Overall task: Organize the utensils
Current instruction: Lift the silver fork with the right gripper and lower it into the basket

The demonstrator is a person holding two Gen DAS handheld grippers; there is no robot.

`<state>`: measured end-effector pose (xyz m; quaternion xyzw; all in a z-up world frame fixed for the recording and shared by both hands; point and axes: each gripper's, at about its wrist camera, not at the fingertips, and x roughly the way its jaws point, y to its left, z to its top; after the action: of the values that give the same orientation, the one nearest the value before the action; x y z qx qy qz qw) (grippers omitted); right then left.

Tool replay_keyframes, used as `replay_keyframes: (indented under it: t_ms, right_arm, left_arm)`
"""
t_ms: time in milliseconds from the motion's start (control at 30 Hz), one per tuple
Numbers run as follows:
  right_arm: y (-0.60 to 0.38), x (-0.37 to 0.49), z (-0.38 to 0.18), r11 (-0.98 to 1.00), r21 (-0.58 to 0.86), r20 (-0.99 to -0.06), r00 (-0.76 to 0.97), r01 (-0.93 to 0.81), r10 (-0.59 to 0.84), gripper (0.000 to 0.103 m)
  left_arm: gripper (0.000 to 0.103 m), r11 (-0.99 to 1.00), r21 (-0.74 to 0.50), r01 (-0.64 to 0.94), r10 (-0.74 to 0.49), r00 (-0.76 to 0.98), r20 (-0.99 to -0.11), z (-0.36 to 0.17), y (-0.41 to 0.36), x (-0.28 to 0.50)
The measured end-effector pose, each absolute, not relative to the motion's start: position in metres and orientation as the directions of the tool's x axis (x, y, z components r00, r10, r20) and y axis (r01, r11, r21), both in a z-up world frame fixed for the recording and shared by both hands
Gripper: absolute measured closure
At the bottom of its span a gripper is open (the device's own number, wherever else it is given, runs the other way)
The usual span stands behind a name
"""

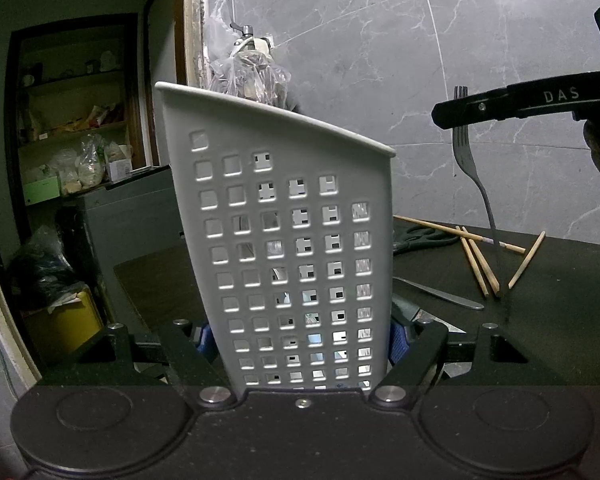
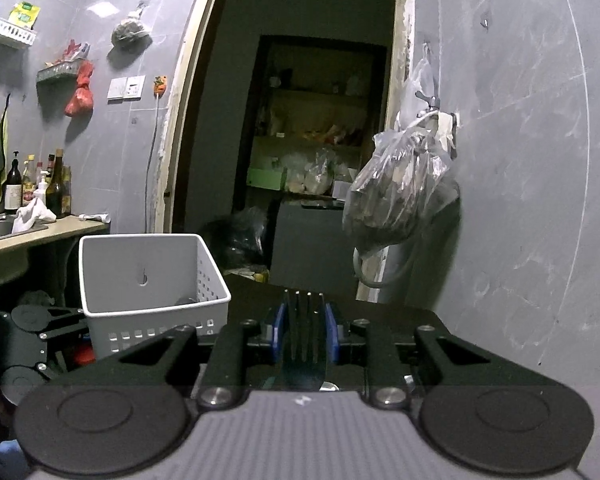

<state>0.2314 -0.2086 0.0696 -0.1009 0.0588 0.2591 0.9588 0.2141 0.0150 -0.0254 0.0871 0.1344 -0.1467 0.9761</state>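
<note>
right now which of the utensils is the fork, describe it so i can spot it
Find the white perforated basket standing on the dark table, then look to its right. There the right gripper holds the fork upright, tines up. Unlike the wooden chopsticks and the knife lying flat below, it is dark metal and off the table.

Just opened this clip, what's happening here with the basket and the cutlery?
A person is sorting utensils with two handheld grippers. The left gripper is clamped on the white perforated basket, steadying it on the dark table. The right gripper grips a fork near its tines, handle hanging down above the table. Chopsticks, a knife and scissors lie on the table, not yet put away. The fork is not yet in the basket.
</note>
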Motion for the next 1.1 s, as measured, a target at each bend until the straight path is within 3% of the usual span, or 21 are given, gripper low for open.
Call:
replay_keyframes:
  t_ms: [833, 933, 1000, 1100]
  right_arm:
    - [-0.201, 0.223, 0.091, 0.844, -0.178, -0.107, 0.862, -0.507, 0.495, 0.082]
    - [-0.201, 0.221, 0.093, 0.843, -0.184, -0.104, 0.863, -0.505, 0.494, 0.087]
    - [-0.199, 0.222, 0.092, 0.841, -0.19, -0.115, 0.862, -0.507, 0.494, 0.1]
    - [-0.198, 0.225, 0.088, 0.834, -0.177, -0.139, 0.852, -0.523, 0.504, 0.101]
  left_arm:
    - [0.026, 0.942, 0.131, 0.31, -0.263, 0.921, -0.288, -0.025, 0.015, 0.214]
    - [0.026, 0.942, 0.131, 0.309, -0.263, 0.921, -0.288, -0.025, 0.015, 0.214]
    - [0.026, 0.942, 0.131, 0.31, -0.263, 0.921, -0.288, -0.025, 0.015, 0.214]
    - [0.026, 0.942, 0.131, 0.309, -0.262, 0.921, -0.288, -0.025, 0.015, 0.214]
